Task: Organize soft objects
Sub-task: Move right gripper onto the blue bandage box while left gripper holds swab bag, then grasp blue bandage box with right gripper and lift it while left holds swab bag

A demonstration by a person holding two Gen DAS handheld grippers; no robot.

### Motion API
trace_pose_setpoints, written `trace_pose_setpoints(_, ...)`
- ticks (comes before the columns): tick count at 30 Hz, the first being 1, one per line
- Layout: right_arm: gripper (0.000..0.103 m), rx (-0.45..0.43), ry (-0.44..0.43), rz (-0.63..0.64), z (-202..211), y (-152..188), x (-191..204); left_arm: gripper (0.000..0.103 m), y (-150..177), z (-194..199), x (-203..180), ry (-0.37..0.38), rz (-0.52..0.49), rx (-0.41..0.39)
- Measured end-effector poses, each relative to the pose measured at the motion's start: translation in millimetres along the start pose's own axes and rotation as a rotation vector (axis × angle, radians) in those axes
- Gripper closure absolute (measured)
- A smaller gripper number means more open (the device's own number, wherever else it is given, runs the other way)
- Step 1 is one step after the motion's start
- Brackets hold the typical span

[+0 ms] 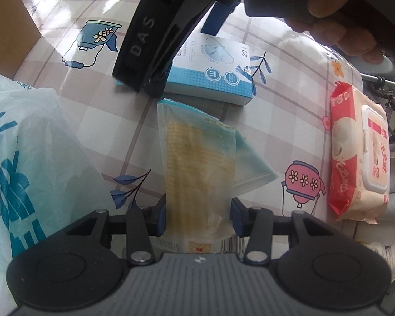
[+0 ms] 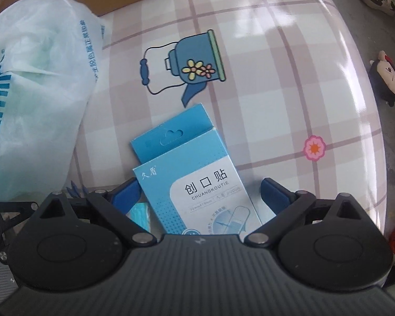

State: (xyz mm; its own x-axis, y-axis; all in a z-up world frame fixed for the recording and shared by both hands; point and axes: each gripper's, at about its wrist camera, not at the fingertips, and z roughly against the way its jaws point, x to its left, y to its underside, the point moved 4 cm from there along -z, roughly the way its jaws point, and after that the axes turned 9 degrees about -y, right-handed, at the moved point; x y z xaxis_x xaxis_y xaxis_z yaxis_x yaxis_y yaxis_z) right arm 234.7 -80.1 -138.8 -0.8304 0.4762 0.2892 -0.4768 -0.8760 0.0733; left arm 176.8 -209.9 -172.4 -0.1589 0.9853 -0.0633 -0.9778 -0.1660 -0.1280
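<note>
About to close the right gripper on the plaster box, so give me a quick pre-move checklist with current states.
1. right gripper open: ok.
2. plaster box lies between its fingers: ok.
3. Fingers clear of the box sides: ok.
4. left gripper clamped on the translucent pouch: ok.
5. plastic bag clear of the box: ok, close by.
6. Box flat on the tablecloth: cannot tell; something teal sits beside it.

Table (image 1: 276, 110) under glossy checked cloth printed with pots, flowers, leaves. On it: blue-white plaster box (image 1: 213, 76) at 12 o'clock, red-cream wet-wipes pack (image 1: 355, 155) at 3, pale plastic bag with blue lettering (image 1: 31, 158) at 9, cardboard box (image 1: 10, 26) at 10-11, translucent pouch (image 1: 197, 173) at centre, contact with cloth unclear.
</note>
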Motion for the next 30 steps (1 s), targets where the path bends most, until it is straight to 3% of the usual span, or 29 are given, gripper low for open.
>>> trace_pose_setpoints(7, 0.005, -0.079, 0.081, -0.367, 21, 25, -57, 0.055, -3, -1, 0, 0.004, -0.003, 0.001)
trace_pose_setpoints(10, 0.005, -0.114, 0.043, -0.355, 27, 38, -58, 0.055, -4, -2, -2, -0.002, -0.015, -0.003)
trace_pose_setpoints(13, 0.006, -0.114, 0.069, -0.318, 25, 47, -51, 0.055, -5, -2, -5, -0.008, -0.023, -0.011)
trace_pose_setpoints(17, 0.015, -0.144, 0.097, -0.305, 17, 51, -43, 0.057, -6, -2, -7, -0.014, -0.026, -0.029)
trace_pose_setpoints(30, 0.019, -0.368, 0.000, -0.595, 62, 124, -71, 0.060, -13, 17, -21, 0.016, -0.032, -0.081)
